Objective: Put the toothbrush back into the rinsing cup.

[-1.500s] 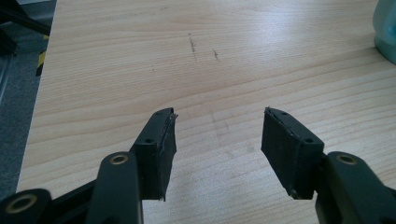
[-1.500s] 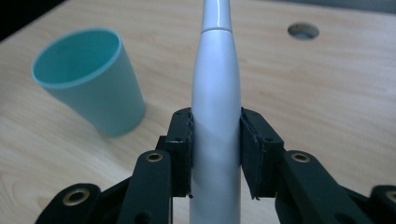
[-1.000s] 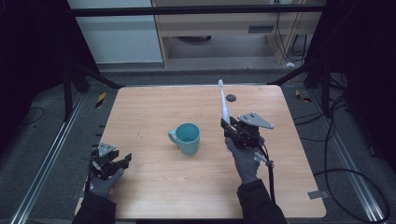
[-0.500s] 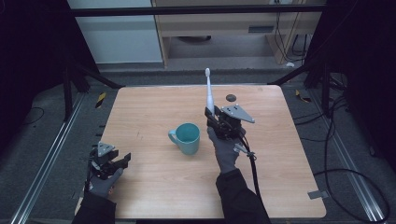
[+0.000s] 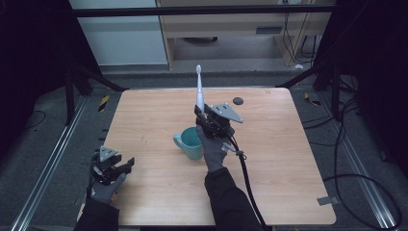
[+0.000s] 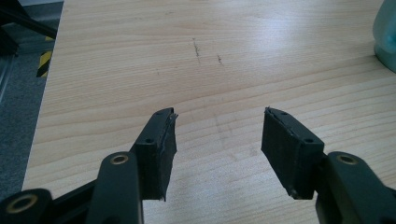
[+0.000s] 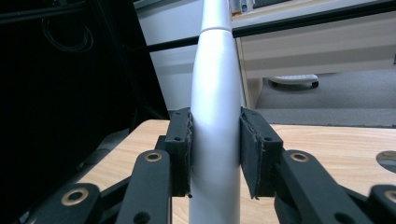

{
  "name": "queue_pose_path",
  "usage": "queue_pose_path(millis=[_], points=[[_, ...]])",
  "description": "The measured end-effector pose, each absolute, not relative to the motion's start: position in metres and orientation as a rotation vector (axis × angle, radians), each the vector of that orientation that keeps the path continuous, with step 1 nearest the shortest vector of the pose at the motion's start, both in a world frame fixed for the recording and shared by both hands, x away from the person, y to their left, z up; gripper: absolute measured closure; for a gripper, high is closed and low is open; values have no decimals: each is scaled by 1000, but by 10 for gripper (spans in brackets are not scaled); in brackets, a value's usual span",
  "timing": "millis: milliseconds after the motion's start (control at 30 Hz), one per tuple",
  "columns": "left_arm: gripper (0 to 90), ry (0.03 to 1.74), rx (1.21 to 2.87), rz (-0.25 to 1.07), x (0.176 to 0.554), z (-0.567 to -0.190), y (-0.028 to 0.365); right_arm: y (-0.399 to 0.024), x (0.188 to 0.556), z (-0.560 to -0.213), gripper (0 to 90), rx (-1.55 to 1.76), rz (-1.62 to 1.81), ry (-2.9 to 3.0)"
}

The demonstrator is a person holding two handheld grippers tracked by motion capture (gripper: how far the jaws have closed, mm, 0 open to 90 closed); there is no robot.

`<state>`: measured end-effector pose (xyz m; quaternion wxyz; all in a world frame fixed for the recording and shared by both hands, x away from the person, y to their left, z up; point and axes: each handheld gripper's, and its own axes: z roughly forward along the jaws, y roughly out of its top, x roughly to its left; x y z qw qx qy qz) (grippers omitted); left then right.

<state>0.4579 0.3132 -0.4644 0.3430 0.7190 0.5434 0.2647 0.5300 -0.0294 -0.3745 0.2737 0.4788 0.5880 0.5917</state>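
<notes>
High view: my right gripper (image 5: 204, 115) holds the electric toothbrush (image 5: 199, 91) upright at centre frame, just above the teal mug (image 5: 191, 143) on the desk (image 5: 288, 159). Left gripper (image 5: 118, 168) idles lower left. Left gripper view — jaws wide, empty. Right gripper view — jaws clamp the toothbrush's (image 7: 215, 116) handle; smooth, stiff, light, probably slippery, so I'd grip mid-handle.
</notes>
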Motion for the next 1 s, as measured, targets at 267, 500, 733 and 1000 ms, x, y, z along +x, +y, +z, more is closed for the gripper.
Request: queue_pose_path(millis=[267,500,733,1000], points=[[439,1414,1868,687,458,-465,313,-15,537,-385,665,1295,1609,1594],[439,1416,1868,687,458,-465,315,-3,541,-397,664,1305,1588,1633],[439,1416,1868,688,459,-465,315,1,542,-413,664,1326,1549,1678],[440,1416,1869,689,458,-465,315,4,539,-425,663,1324,1509,1716]])
